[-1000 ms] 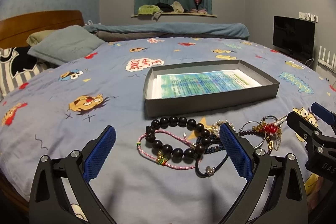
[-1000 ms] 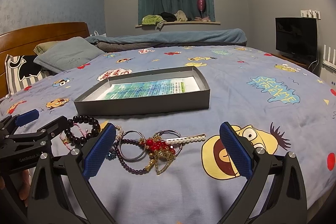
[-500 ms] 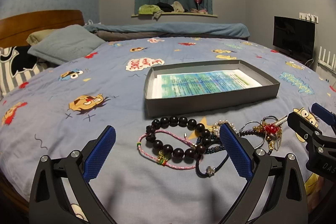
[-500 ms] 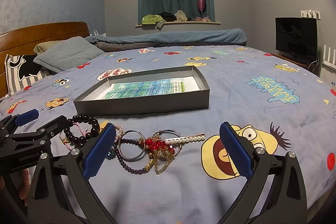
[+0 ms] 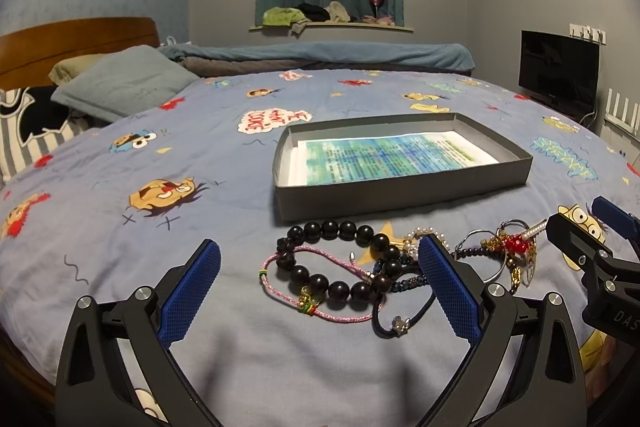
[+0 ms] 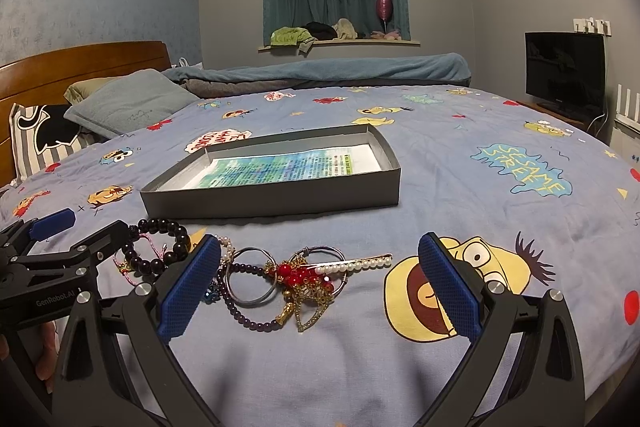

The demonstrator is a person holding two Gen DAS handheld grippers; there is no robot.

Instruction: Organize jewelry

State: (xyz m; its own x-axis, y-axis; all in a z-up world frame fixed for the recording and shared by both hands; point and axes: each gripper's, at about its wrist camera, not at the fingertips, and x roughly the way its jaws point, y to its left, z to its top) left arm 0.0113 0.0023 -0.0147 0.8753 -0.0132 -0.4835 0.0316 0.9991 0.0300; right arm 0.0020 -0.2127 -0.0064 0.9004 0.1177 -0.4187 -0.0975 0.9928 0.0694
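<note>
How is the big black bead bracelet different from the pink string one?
The black bracelet is made of fat, round, dark beads; the pink bracelet is a thin braided cord with a small green and yellow charm. The black one forms a rounder ring, while the pink one lies in a flatter, stretched loop. Both lie overlapping on the bedspread, in front of the grey box.

One grey box (image 5: pixel 400 193); one black bead bracelet (image 5: pixel 340 267); one pearl hairpin (image 6: pixel 354 263).
</note>
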